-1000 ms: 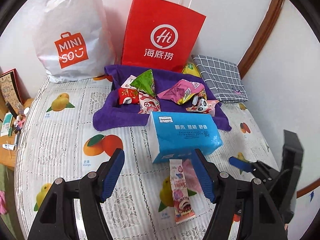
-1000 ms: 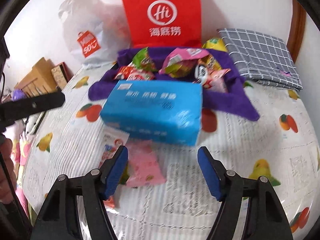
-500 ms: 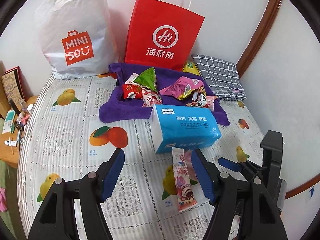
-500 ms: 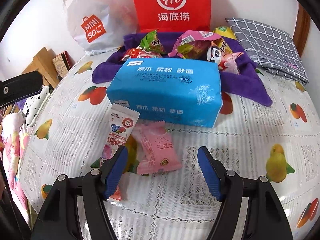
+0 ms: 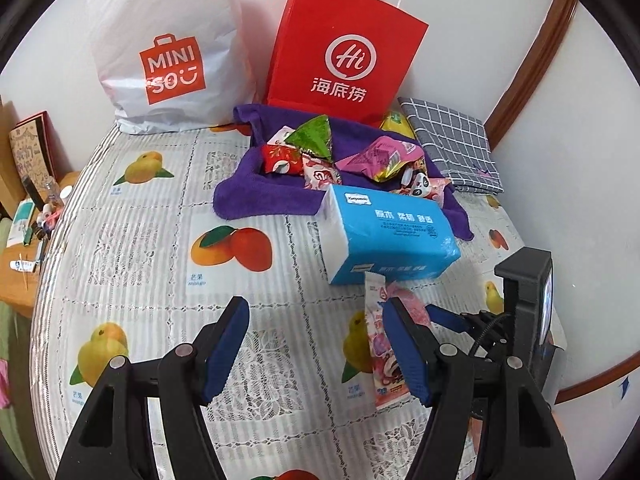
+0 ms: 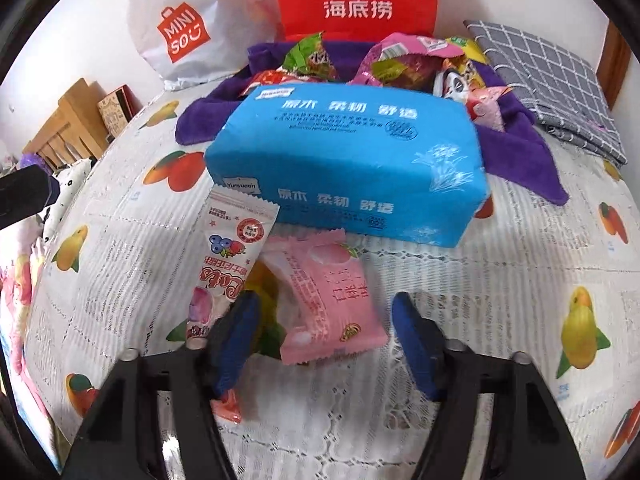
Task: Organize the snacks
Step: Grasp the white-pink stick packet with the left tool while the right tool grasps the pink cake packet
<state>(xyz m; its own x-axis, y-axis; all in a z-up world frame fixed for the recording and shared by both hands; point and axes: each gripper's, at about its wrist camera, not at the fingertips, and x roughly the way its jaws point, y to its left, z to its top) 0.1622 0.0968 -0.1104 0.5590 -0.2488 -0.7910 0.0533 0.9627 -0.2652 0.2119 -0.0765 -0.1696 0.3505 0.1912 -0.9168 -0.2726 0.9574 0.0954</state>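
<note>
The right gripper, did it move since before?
Yes. The right gripper has come forward and down toward the blue tissue pack, which looks bigger now, and its open fingers now straddle the pink snack packet.

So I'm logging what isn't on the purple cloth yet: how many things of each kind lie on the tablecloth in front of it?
Pink snack packet: 1
Long snack stick packet: 1
Blue tissue pack: 1
Total: 3
</note>
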